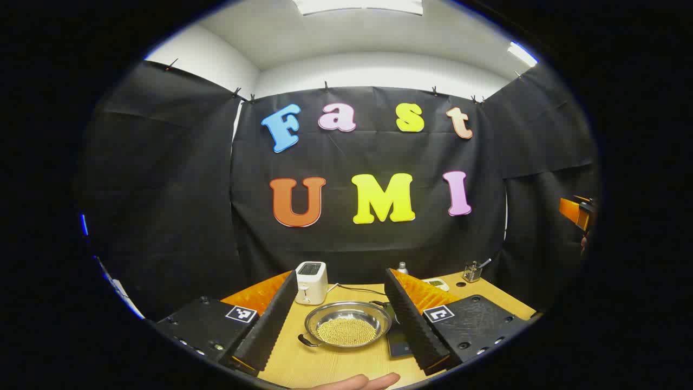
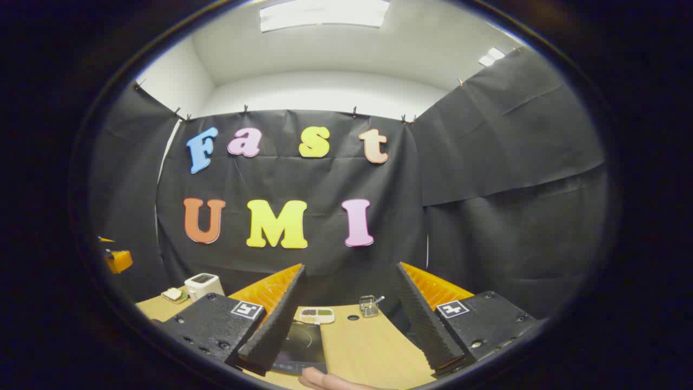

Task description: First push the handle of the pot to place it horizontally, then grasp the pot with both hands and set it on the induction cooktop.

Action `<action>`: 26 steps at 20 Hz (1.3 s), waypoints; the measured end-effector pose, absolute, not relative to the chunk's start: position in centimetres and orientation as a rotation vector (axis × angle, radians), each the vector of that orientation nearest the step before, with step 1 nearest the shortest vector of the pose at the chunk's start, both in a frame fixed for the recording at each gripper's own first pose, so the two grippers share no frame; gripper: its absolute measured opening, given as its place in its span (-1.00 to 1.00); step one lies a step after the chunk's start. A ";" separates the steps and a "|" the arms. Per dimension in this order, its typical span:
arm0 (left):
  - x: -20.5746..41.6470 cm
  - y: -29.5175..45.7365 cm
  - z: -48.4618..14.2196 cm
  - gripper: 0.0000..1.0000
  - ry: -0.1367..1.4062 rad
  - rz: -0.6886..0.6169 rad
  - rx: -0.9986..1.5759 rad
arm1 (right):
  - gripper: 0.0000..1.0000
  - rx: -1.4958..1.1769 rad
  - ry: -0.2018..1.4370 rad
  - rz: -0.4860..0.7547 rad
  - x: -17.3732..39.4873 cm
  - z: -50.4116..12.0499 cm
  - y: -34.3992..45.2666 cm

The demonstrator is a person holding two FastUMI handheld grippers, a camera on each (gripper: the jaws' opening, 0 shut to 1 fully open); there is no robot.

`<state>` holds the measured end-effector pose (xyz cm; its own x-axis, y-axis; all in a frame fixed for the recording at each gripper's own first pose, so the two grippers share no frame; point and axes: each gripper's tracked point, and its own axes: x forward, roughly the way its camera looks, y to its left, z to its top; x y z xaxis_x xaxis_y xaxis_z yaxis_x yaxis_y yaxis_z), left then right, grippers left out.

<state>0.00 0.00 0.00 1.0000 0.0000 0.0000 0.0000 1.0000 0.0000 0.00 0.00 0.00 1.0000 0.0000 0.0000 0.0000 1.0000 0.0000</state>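
Steel round pot (image 1: 347,324) (bead-filled) on wood; both ribbed tongs (image 1: 338,325) (image 2: 346,325) wide, empty.

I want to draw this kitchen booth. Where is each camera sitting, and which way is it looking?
Left gripper view: rides on the left tool, above the table, looking forward at the pot of yellowish beads and the toaster; its two open fingers and a fingertip show.
Right gripper view: rides on the right tool, looking forward over the induction cooktop and small glass jar; its open fingers and a fingertip show.
Shared: the toaster, table, cooktop and back wall.
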 end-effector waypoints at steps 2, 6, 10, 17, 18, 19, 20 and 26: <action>0.1 0.1 -0.1 0.92 -0.006 0.015 0.010 | 0.94 0.000 -0.002 -0.004 0.1 0.0 -0.3; -0.1 -0.6 -0.2 0.92 -0.010 0.000 0.007 | 0.96 0.010 -0.005 -0.007 0.2 -0.4 -0.8; -0.4 -0.2 0.0 0.92 -0.035 0.034 0.047 | 0.94 0.023 -0.001 0.000 0.2 -0.7 -0.9; 0.0 -0.4 -2.1 0.92 0.011 0.020 -0.016 | 0.94 0.017 0.003 -0.009 0.8 -1.5 -1.9; 0.4 -0.4 -2.8 0.92 0.032 0.013 -0.041 | 0.94 0.017 0.011 -0.008 0.9 -1.8 -2.0; 0.7 -0.4 -3.4 0.92 0.054 0.009 -0.062 | 0.96 0.018 0.020 -0.006 1.2 -2.2 -2.1; 1.1 -0.3 -4.2 0.92 0.081 0.005 -0.080 | 0.96 0.019 0.030 -0.006 1.4 -2.5 -2.1; 3.1 -0.8 -11.2 0.89 0.323 -0.060 -0.106 | 0.96 0.050 0.097 0.031 2.2 -4.8 -1.4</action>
<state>3.10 -0.79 -11.25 0.9465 -0.0761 -0.3136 0.0423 0.9927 -0.1133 2.20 -1.43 -4.78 0.9948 0.0337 -0.0964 -0.0288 0.9982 0.0518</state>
